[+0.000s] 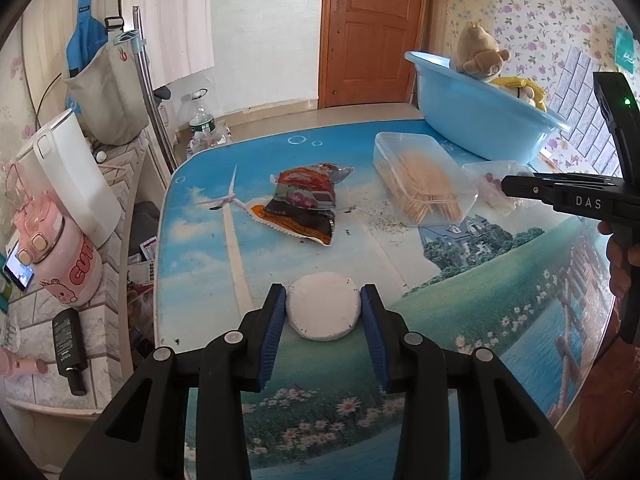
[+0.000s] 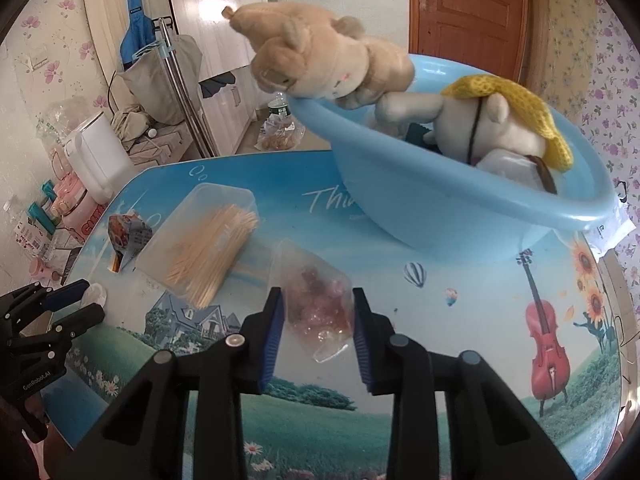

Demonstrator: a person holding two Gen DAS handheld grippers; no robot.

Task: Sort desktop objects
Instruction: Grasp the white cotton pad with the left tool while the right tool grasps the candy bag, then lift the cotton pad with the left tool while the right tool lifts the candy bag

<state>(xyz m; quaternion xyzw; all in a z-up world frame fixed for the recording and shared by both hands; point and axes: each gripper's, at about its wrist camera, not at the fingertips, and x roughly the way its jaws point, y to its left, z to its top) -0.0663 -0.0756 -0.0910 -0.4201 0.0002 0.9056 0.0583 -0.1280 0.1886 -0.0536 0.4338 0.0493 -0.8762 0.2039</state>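
My left gripper (image 1: 324, 312) has its blue pads against both sides of a white round disc (image 1: 323, 305) that lies on the table near the front edge. My right gripper (image 2: 318, 318) has its pads on both sides of a clear bag of reddish pieces (image 2: 316, 300) lying on the table. The right gripper also shows in the left wrist view (image 1: 506, 186), over the same bag (image 1: 490, 178). The left gripper shows in the right wrist view (image 2: 76, 304) at the far left. A blue basin (image 2: 440, 216) holds plush toys (image 2: 320, 60).
A clear box of toothpicks (image 1: 422, 178) lies mid-table. A crumpled snack packet (image 1: 306, 202) lies left of it. A white kettle (image 1: 68, 176), a pink cup (image 1: 68, 264) and a black bottle (image 1: 70, 344) stand on the ledge left of the table. A door (image 1: 372, 32) is behind.
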